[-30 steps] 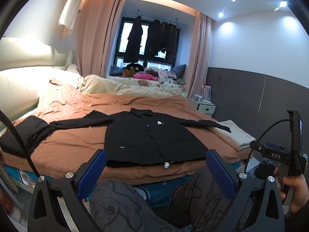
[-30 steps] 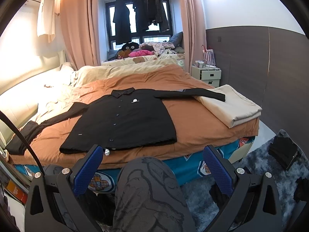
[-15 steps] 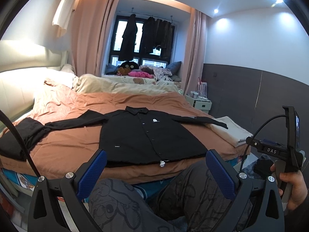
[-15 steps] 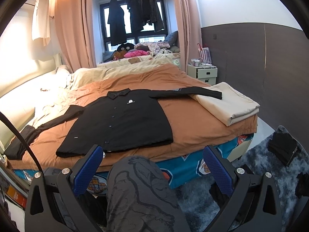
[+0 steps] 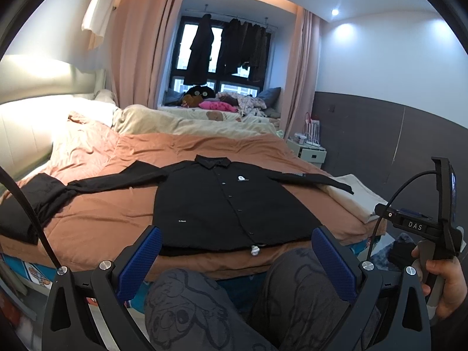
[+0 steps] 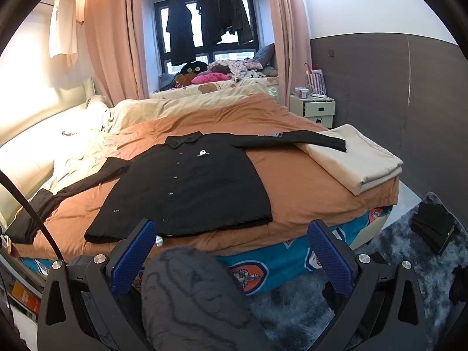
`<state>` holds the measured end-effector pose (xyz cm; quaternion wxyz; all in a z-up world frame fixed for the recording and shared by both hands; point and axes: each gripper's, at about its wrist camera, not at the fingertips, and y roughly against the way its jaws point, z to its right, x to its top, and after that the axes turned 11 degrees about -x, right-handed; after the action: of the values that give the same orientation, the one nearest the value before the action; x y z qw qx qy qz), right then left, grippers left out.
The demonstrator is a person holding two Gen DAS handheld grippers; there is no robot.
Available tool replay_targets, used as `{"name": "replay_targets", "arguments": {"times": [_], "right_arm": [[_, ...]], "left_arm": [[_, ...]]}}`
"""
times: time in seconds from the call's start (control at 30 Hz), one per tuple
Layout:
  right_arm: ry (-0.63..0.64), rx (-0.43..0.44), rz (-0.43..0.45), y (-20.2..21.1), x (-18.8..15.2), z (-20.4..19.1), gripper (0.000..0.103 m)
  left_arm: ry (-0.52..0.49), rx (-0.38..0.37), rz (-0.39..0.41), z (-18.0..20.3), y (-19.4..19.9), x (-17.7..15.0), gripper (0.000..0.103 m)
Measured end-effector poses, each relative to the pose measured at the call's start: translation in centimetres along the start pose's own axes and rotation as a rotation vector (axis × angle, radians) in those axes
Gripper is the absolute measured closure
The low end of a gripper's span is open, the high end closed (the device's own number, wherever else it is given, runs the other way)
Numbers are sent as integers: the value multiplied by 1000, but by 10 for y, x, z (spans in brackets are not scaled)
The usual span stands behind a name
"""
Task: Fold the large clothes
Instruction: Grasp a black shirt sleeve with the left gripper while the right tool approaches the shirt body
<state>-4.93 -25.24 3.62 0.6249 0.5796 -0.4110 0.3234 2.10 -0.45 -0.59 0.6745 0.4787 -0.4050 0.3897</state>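
A black button-up shirt (image 5: 228, 204) lies flat, sleeves spread, on the bed's orange cover (image 5: 99, 216). Left gripper (image 5: 237, 260) and right gripper (image 6: 234, 251) hang short of the bed, jaws wide apart, holding nothing.

text: "DAS" | on: black plastic handheld gripper body (image 5: 415, 225), white letters | shirt chest and hem marks: unreadable

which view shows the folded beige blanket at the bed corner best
The right wrist view: the folded beige blanket shows whole, stacked edges visible, with the black shirt sleeve cuff lying across its far end. The left wrist view shows only a foreshortened strip, partly behind the right gripper's cable.
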Motion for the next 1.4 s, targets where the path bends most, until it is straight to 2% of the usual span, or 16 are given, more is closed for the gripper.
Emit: {"name": "replay_targets", "arguments": {"times": [0.43, 0.73, 0.97, 1.1, 1.23, 1.4], "right_arm": [[10, 45, -42, -83, 41, -27, 0], [23, 144, -67, -147, 68, -63, 0], [35, 210, -103, -202, 88, -87, 0], [-13, 268, -151, -237, 101, -99, 0], [-36, 290, -179, -270, 113, -113, 0], [-29, 317, -206, -308, 125, -136, 0]], "left_arm": [[26, 45, -39, -42, -62, 27, 0], [57, 99, -91, -90, -108, 45, 0], [146, 186, -121, -160, -133, 50, 0], [194, 235, -134, -200, -145, 55, 1], [213, 283, -145, -231, -155, 61, 1], [253, 316, -148, -266, -167, 69, 6]]}}
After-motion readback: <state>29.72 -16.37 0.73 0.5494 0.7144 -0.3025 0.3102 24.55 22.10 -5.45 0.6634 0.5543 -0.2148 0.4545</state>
